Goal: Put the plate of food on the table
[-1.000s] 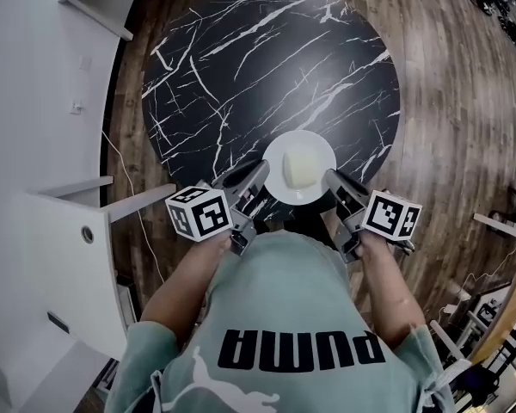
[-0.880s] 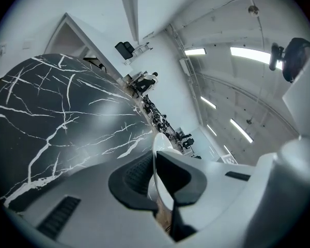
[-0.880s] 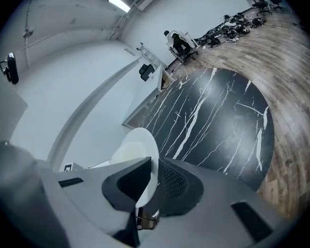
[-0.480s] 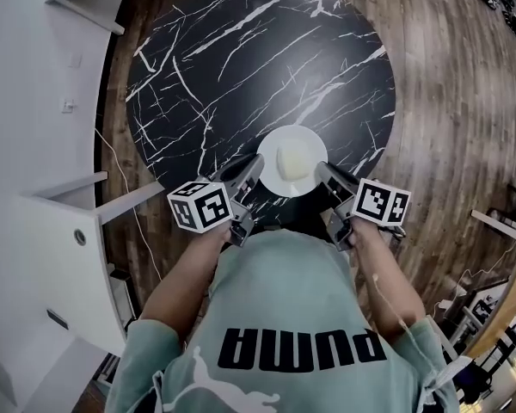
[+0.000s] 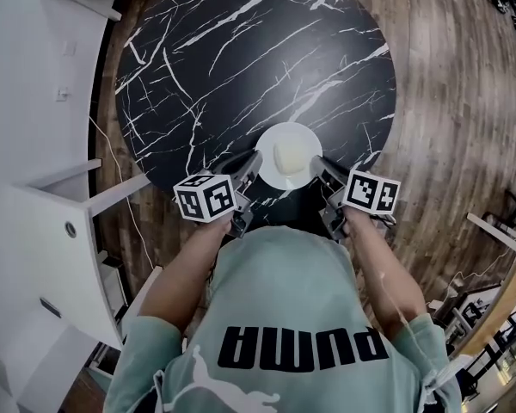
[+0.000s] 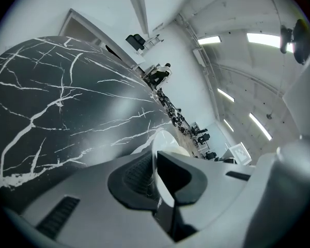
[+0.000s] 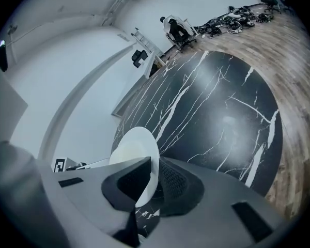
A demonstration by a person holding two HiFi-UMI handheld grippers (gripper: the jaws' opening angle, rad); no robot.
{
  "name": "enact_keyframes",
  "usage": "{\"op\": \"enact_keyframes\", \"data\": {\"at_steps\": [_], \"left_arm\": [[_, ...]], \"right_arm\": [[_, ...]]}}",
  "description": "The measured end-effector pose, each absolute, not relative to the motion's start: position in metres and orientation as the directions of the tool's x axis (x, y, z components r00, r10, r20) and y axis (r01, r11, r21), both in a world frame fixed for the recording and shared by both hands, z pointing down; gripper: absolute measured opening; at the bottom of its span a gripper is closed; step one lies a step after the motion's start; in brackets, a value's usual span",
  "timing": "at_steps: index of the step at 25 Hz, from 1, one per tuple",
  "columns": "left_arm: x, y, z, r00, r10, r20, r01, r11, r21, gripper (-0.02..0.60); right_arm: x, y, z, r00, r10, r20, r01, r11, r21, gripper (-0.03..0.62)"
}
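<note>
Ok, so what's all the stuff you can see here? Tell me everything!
table: one, black marble with white veins, round, in the middle of the head view
plate: one, white, over the table's near edge, gripped on both sides
food: one lump, pale yellow, on the plate
floor: one, brown wood, all round the table
cabinets: white, along the left side
shirt: one, mint green with black print, on the person at the bottom
left gripper: one, grey with a black-and-white marker cube, shut on the plate's left rim
right gripper: one, grey with a marker cube, shut on the plate's right rim
</note>
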State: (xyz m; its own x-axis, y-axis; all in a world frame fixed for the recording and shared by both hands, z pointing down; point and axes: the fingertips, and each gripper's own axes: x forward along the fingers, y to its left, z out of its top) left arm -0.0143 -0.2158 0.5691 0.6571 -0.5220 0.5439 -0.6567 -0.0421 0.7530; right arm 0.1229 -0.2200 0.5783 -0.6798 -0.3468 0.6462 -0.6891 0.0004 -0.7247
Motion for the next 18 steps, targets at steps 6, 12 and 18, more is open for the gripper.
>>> {"op": "enact_keyframes", "data": {"at_steps": [6, 12, 18], "left_arm": [[-0.011, -0.218, 0.594, 0.621, -0.520, 0.587, -0.696, -0.020, 0.718, 0.034], [-0.006, -0.220, 0.612, 0.599, -0.515, 0.613, -0.716, -0.002, 0.698, 0.035], [-0.003, -0.217, 0.627, 0.561, -0.507, 0.655, -0.760, -0.001, 0.650, 0.035]], "right_arm": [[0.126, -0.225, 0.601, -0.680, -0.308, 0.665, -0.704, 0.020, -0.710, 0.044], [0.130, -0.233, 0.615, -0.669, -0.284, 0.687, -0.727, 0.056, -0.684, 0.044], [0.133, -0.233, 0.627, -0.656, -0.267, 0.706, -0.747, 0.096, -0.657, 0.044]]}}
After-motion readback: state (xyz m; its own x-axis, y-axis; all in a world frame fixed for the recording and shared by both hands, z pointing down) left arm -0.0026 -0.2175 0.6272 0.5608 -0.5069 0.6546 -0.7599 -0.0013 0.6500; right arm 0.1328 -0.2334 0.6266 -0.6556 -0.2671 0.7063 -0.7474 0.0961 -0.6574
